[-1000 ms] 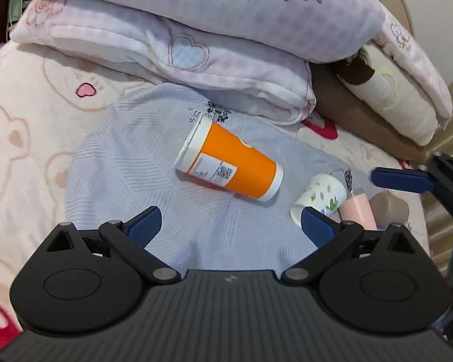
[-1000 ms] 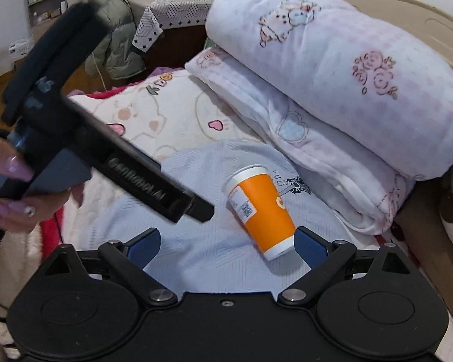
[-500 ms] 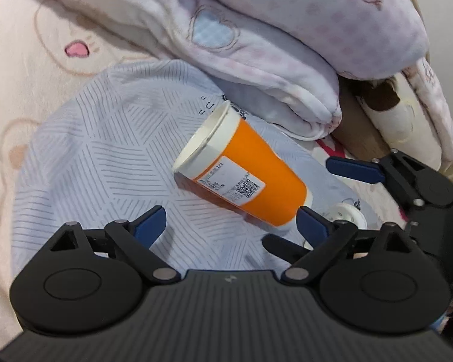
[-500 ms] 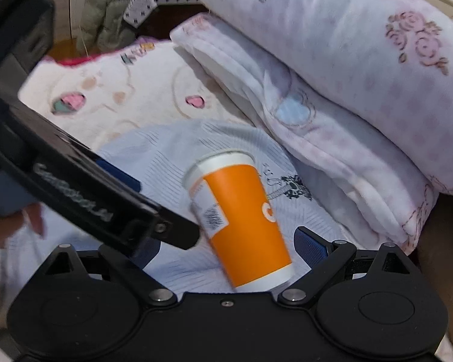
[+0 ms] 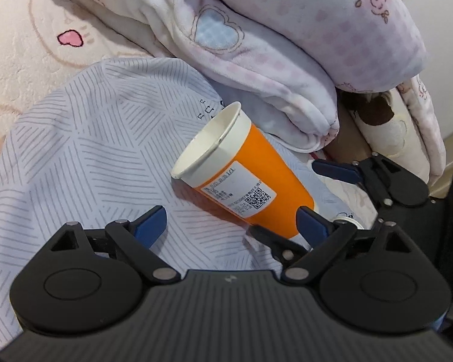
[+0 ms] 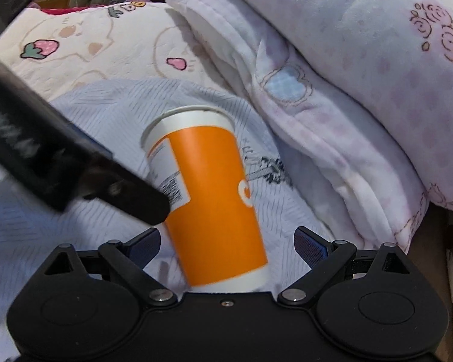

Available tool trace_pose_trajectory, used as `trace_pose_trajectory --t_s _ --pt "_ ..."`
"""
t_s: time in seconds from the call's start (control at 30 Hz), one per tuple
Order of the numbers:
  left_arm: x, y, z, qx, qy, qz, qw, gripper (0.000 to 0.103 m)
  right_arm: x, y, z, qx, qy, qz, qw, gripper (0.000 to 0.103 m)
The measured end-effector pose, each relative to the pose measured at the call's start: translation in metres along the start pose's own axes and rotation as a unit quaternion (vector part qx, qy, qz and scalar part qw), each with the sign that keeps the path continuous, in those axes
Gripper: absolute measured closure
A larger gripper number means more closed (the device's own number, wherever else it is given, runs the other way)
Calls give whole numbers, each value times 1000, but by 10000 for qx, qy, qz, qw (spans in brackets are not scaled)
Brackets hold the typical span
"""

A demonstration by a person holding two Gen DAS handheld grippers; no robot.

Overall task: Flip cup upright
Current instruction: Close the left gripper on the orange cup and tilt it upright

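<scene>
Orange paper cup (image 6: 208, 199) lying sideways on striped cloth (image 5: 84, 138), base between spread fingers of right gripper (image 6: 226, 241), ready for righting; left gripper (image 5: 231, 221) open beside cup.

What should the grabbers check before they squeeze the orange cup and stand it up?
1. Orange cup between the right gripper fingers: ok, its base end sits in the gap.
2. Right gripper open wide enough: ok.
3. Fingers touching the cup: cannot tell, picture blurred.
4. Left gripper out of the way: not ok, it is open and close to the cup's base.
5. Cup empty: ok, inside looks bare.
6. Space to stand it on the striped cloth: ok.
</scene>
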State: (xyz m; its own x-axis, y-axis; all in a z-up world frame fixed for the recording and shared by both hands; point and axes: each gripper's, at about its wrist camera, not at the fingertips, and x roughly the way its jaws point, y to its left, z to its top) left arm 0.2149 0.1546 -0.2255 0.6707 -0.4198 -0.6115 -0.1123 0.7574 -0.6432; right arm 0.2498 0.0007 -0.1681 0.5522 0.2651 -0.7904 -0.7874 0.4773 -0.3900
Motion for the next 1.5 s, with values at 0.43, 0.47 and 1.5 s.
trace_pose_trajectory --t_s 0.43,0.47,1.5 --pt "-9 -3 -2 -118 -111 -88 9998 22 0 4 4 958 294 253 9946 26" --pt "-10 -3 -2 -163 -70 -148 9997 22 -3 4 2 1103 311 321 9929 26" --pt "-11 -60 -69 547 1846 -591 9795 22 -100 40 -117 4728 1017 810 8715 31"
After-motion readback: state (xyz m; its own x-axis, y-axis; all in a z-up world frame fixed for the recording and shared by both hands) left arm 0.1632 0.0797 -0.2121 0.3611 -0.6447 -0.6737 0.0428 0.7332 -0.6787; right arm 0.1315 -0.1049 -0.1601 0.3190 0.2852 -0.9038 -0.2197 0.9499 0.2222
